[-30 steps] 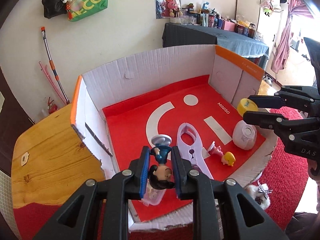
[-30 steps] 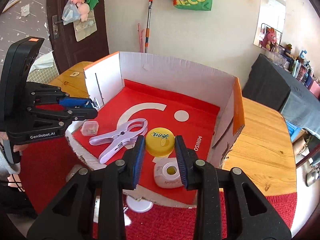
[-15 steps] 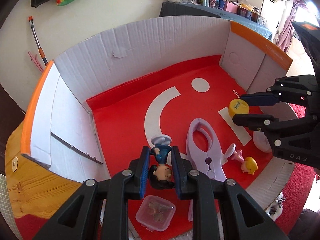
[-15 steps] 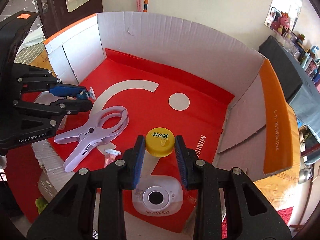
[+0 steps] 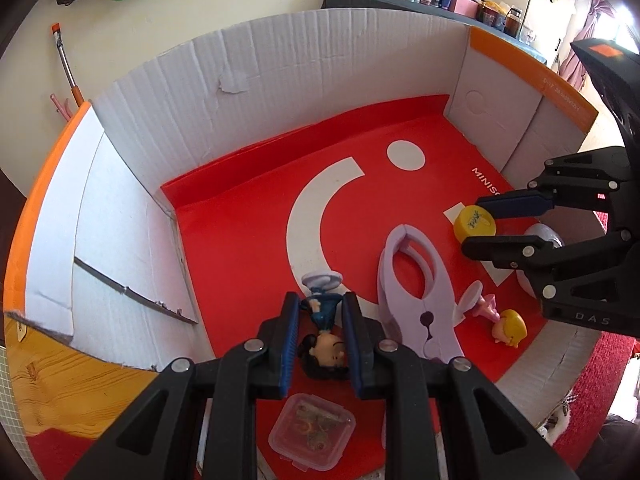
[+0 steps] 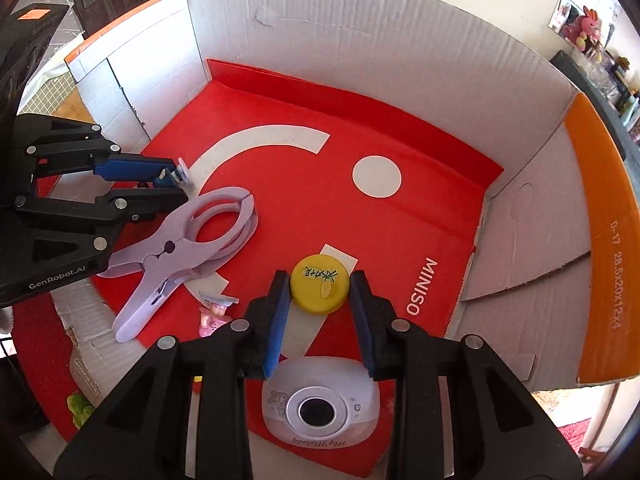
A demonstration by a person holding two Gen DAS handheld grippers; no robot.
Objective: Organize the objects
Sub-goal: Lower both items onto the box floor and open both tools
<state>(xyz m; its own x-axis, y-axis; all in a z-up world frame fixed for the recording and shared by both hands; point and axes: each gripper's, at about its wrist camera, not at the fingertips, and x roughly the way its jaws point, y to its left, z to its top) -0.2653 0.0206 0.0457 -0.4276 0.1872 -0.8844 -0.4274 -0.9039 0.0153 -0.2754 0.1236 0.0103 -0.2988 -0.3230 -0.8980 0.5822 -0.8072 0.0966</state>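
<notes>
My left gripper [image 5: 320, 312] is shut on a small dark-haired figurine [image 5: 325, 330] in blue with a round white base, held low over the red floor of the cardboard box [image 5: 280, 64]. My right gripper [image 6: 319, 286] is shut on a yellow bottle cap [image 6: 319, 283] above the box floor, near the MINISO print. From the right wrist view the left gripper [image 6: 176, 184] is at the left with the figurine's base [image 6: 182, 172] showing. From the left wrist view the right gripper [image 5: 472, 224] holds the cap [image 5: 474, 222] at the right.
In the box lie a large lilac clip [image 5: 412, 280], a pink and yellow figurine [image 5: 500, 320], a clear square container [image 5: 312, 432] and a white My Melody dispenser [image 6: 320, 408]. Cardboard walls rise at the back and sides. A wooden table [image 5: 60, 392] lies left of the box.
Both grippers have moved forward and down into the box with their objects still held; the box floor looks closer in both views.
</notes>
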